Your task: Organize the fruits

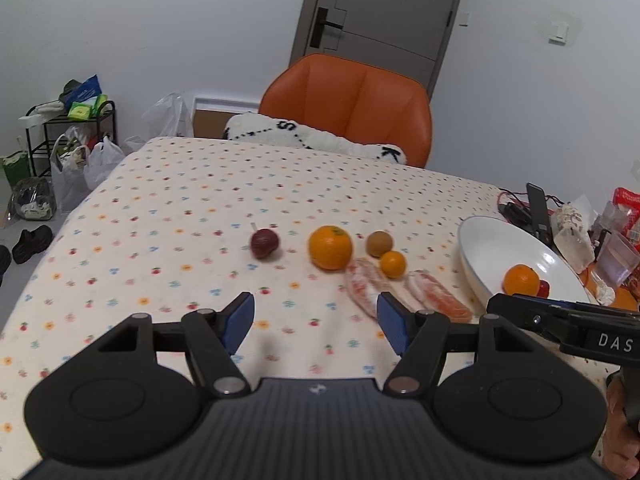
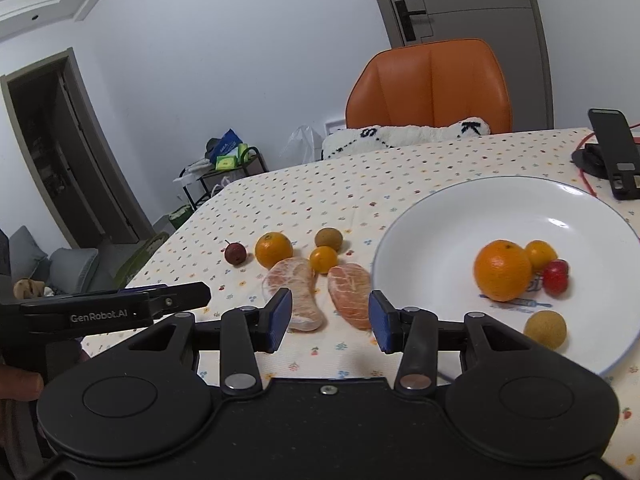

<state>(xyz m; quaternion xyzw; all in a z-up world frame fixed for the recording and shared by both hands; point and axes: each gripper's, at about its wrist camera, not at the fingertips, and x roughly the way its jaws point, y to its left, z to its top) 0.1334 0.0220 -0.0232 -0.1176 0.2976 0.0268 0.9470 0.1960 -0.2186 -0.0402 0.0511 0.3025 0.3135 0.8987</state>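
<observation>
Left hand-held gripper [image 1: 316, 322] hovers low over the counter [image 1: 180, 216], fingers spread wide, nothing between them. Right hand-held gripper [image 2: 329, 320] likewise wide open and empty, just to its right. Ahead of the left one, in a loose row: dark red fruit [image 1: 264, 243] ahead and slightly left, large orange [image 1: 330, 247] straight ahead, brown kiwi [image 1: 379, 243] and small orange [image 1: 393, 264] ahead-right, the last two nearly touching. Two peeled citrus pieces [image 2: 296, 296] [image 2: 351, 293] lie directly before the right gripper's fingertips, closest of all the loose fruit. White plate [image 2: 432, 216] sits ahead-right of the right gripper; on it an orange [image 2: 503, 270], a smaller orange [image 2: 541, 255] behind it, a red fruit [image 2: 556, 277] and a brown kiwi [image 2: 545, 329] near the rim. Beyond the plate: black phone stand [image 2: 614, 152] with red cable. Orange chair [image 1: 352, 108] with a white cushion [image 1: 320, 140] stands at the counter's far edge.
</observation>
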